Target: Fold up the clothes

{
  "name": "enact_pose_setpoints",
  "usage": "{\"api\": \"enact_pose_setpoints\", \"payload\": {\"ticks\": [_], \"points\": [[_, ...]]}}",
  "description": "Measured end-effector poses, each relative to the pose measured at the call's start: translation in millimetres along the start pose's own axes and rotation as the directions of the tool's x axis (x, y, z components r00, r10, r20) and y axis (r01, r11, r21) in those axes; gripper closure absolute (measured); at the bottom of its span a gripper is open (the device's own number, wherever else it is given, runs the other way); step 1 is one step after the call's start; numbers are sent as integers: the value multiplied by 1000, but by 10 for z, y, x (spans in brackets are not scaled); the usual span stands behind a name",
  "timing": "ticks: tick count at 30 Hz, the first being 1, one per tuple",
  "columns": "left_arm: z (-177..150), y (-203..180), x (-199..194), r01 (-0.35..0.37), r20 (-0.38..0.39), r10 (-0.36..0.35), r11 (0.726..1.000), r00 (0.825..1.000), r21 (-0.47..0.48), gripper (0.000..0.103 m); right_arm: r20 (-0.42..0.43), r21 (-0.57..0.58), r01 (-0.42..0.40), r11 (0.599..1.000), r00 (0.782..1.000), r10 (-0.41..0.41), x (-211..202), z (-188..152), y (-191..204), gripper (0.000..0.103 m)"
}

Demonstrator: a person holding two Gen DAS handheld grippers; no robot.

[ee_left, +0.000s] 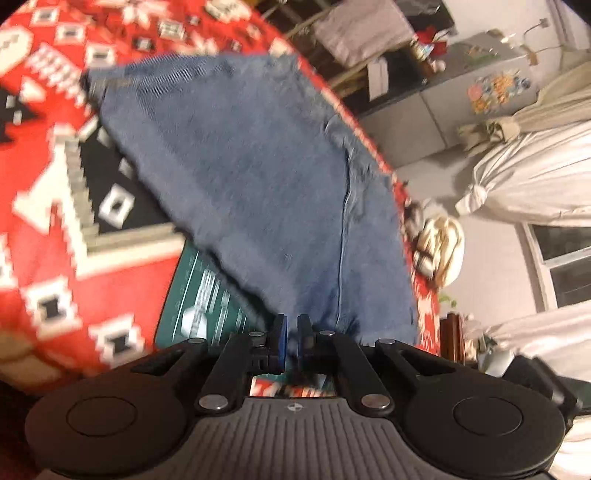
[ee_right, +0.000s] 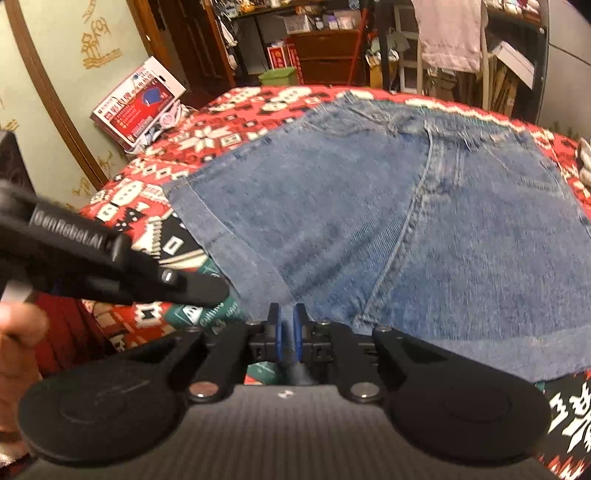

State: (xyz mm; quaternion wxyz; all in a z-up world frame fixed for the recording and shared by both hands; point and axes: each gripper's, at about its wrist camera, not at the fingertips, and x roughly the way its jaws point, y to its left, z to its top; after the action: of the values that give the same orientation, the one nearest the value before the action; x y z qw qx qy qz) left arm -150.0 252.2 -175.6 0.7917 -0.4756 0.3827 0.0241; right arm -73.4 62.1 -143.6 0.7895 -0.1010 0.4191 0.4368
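Note:
Blue denim shorts (ee_left: pixel 258 177) (ee_right: pixel 388 236) lie spread over a red patterned blanket (ee_left: pixel 48 229) (ee_right: pixel 229 129). My left gripper (ee_left: pixel 291 325) is shut on the near edge of the shorts, the denim pinched between its blue pads. The right gripper (ee_right: pixel 287 317) is also shut on a fold of the shorts near the hem, with cloth bunched between the fingers. In the right wrist view the left gripper (ee_right: pixel 177 284) shows at the left, its tip at the cuffed leg hem, held by a hand (ee_right: pixel 22 325).
A green panel (ee_left: pixel 207 306) of the blanket lies under the shorts' near edge. A red and white box (ee_right: pixel 140 103) leans at the blanket's far left corner. Shelves, a hanging cloth (ee_right: pixel 450 33) and white tied bundles (ee_left: pixel 535 173) stand beyond the blanket.

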Motion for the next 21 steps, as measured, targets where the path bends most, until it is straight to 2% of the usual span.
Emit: {"api": "enact_pose_setpoints", "payload": {"ticks": [3,7,9,13,17,21], "points": [[135,-70,69,-2,25,2,1000,1000,18,99,-4,-5,11,1000,1000,-11,88,68,26,93],[215,-65,300,-55,-5,55,998,998,41,99,-30,4,-4,1000,1000,4,241,70,36,93],[179,-1,350,-83,-24,84,996,996,44,99,-15,3,-7,1000,1000,7,251,34,52,92],[164,160,280,-57,-23,57,998,998,12,100,-12,-7,-19,1000,1000,19,242,-5,86,92],[137,183,200,-78,-6,78,996,997,43,100,-37,-27,-27,999,999,26,212,22,99,92],[132,189,182,-77,-1,77,996,997,51,100,-11,-23,-12,1000,1000,12,209,109,91,92]]}}
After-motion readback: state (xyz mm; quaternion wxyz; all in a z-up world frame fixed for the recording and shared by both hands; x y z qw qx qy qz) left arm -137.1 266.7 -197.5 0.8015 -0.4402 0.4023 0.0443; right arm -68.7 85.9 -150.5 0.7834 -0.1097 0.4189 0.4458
